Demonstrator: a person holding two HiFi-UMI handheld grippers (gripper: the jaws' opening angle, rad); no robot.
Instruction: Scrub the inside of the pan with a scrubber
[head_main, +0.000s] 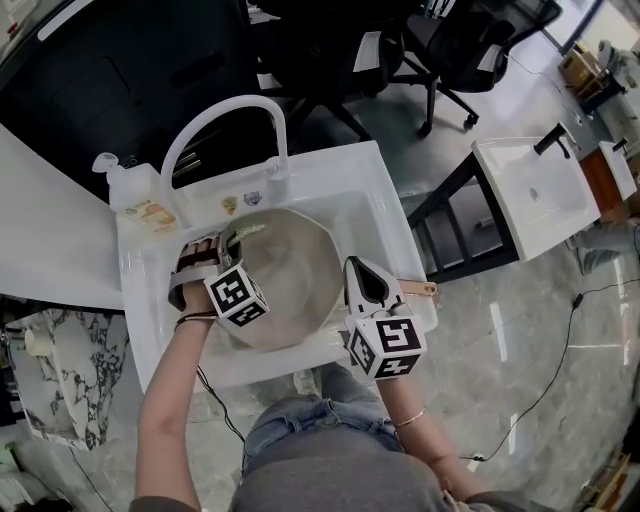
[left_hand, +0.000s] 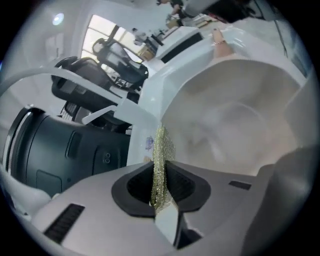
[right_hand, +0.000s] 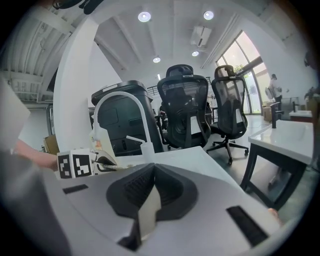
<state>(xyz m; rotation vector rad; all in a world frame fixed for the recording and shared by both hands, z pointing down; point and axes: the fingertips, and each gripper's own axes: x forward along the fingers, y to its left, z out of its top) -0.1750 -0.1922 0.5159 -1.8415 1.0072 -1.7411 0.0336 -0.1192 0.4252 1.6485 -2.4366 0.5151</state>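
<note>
Left gripper view alone shows scrubber clamped between jaws.

Head cam: steeply down on sink. L cam: close, shares pan. R cam: low, faces chairs.

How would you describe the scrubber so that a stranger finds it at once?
Find the white sink with the arched white tap; a round pale pan lies in its basin. At the pan's left rim, the left gripper pinches a thin gold-green mesh scrubber, the only glittering woven thing.

gold mesh scrubber, pale beige pan, white sink.
</note>
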